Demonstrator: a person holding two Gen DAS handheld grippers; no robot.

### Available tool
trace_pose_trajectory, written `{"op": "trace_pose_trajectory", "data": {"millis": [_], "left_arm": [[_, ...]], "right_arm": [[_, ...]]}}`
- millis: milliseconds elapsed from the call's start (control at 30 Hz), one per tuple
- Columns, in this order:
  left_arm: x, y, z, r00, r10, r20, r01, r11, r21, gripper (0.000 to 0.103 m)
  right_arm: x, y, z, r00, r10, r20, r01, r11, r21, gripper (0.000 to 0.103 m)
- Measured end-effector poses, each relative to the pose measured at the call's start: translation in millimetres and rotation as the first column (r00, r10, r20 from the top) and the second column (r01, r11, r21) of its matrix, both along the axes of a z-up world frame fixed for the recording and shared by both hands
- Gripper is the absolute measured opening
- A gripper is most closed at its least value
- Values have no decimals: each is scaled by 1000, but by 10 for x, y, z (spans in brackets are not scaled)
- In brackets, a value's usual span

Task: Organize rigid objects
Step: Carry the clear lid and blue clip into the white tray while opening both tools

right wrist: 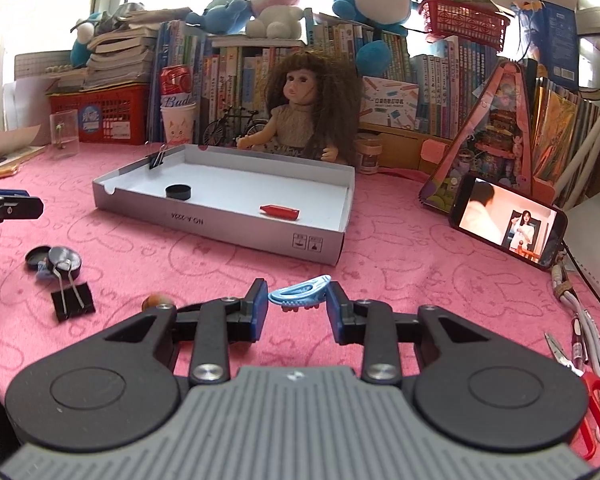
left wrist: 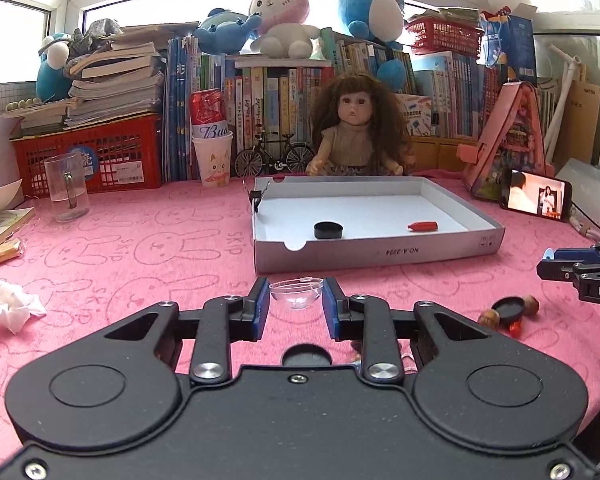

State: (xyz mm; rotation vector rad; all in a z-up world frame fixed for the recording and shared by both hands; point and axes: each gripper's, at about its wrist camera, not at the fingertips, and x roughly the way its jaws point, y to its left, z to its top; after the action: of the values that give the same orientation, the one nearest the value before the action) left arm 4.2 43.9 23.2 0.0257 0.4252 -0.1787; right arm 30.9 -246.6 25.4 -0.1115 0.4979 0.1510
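the left gripper (left wrist: 296,304) is clamped on a clear plastic half-dome (left wrist: 297,292), held above the pink cloth (left wrist: 140,240) just before the white tray (left wrist: 380,256). the right gripper (right wrist: 298,306) pinches a light blue toothed hair clip (right wrist: 300,292) by its ends.

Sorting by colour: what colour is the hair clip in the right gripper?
Light blue hair clip, clearest in the right wrist view.

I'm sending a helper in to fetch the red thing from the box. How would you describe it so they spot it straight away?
Find the shallow grey box with a white floor, in front of the doll on the pink tablecloth. Inside lie two loose things: toward its right end is the small red bottle-shaped piece, on its side, unlike the round black cap.
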Motion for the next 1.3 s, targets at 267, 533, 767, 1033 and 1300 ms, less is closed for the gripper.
{"op": "trace_pose_trajectory", "data": {"millis": [267,533,767,1033,1300], "left_arm": [[250,-56,112,1000,-4,21,5,1000,-18,26],[642,-116,252,1000,-1,31,2,999,-36,26],[967,-176,253,1000,20,-1,-20,999,-49,26],[869,-218,161,1000,-18,5,18,999,-36,26],[852,-248,143,1000,-13,2,13,1000,-28,26]], "right_arm": [[234,-32,80,997,-72,-15,73,996,54,37],[538,-88,193,995,-96,-23,98,989,112,33],[772,-145,235,992,-116,-41,120,983,136,24],[469,-283,92,998,30,-53,-25,996,80,52],[525,-228,-151,987,-82,-138,93,992,79,54]]}}
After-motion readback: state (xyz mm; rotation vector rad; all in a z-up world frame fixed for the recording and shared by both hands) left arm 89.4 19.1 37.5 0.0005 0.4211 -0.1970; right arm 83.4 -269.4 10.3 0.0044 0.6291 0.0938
